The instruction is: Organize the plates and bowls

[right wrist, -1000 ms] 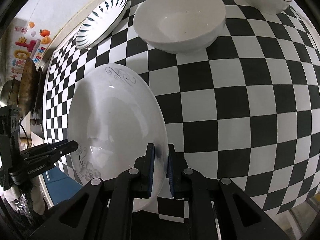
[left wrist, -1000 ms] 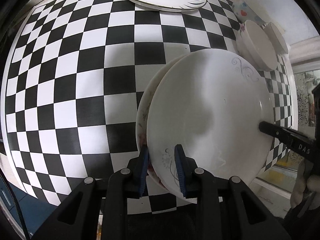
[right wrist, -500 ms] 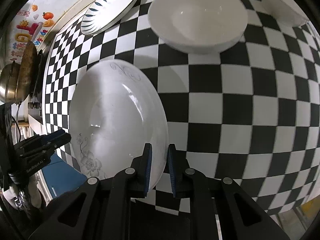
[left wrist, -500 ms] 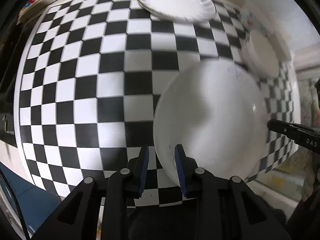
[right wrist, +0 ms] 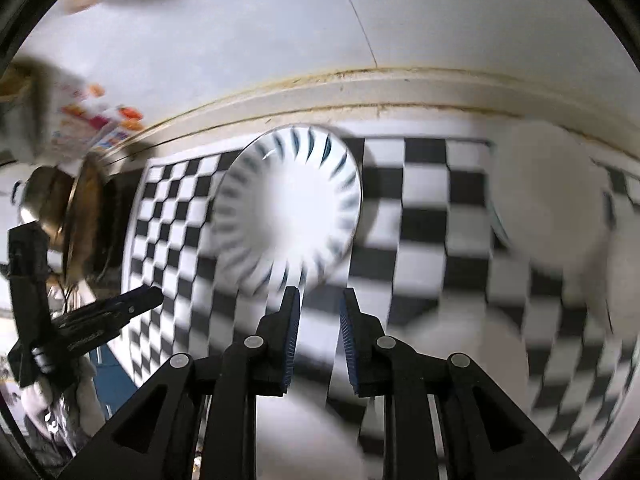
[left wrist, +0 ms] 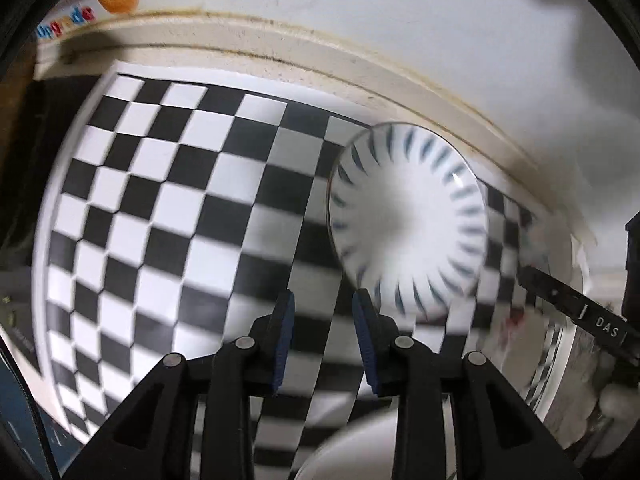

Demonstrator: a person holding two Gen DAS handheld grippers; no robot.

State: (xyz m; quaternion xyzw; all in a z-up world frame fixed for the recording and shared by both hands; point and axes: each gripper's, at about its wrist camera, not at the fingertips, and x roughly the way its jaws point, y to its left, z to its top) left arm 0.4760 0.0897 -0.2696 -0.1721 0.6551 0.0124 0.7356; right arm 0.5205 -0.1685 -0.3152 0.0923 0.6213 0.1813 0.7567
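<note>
Both grippers are now coming away from the plain white plate they were clamping a second ago; that plate is no longer between either pair of fingers.

Left gripper (left wrist: 323, 312): fingers apart and opening, nothing between them, only the checkered cloth (left wrist: 160, 208) showing through the gap. Right gripper (right wrist: 319, 310): same, fingers apart and opening, empty.

Both views are blurring, so the hands are travelling fast. What is filling the frames has changed: the striped plate (left wrist: 408, 220), which was sitting small at the top edge earlier, is now lying large at centre right of the left view and centre of the right view (right wrist: 286, 208), flat on the cloth, close to the pale ledge along the wall. It is lying just ahead of both finger pairs, not touched.

A blurred white rim at the bottom edge of the left view (left wrist: 352, 448) is probably the released plate; cannot tell for certain. White bowls (right wrist: 548, 200) are sitting at the right of the right view, too smeared to count.

Reading: the white plate appears to be set down, and the striped plate is likely the next pickup. Bowls are not yet dealt with.
</note>
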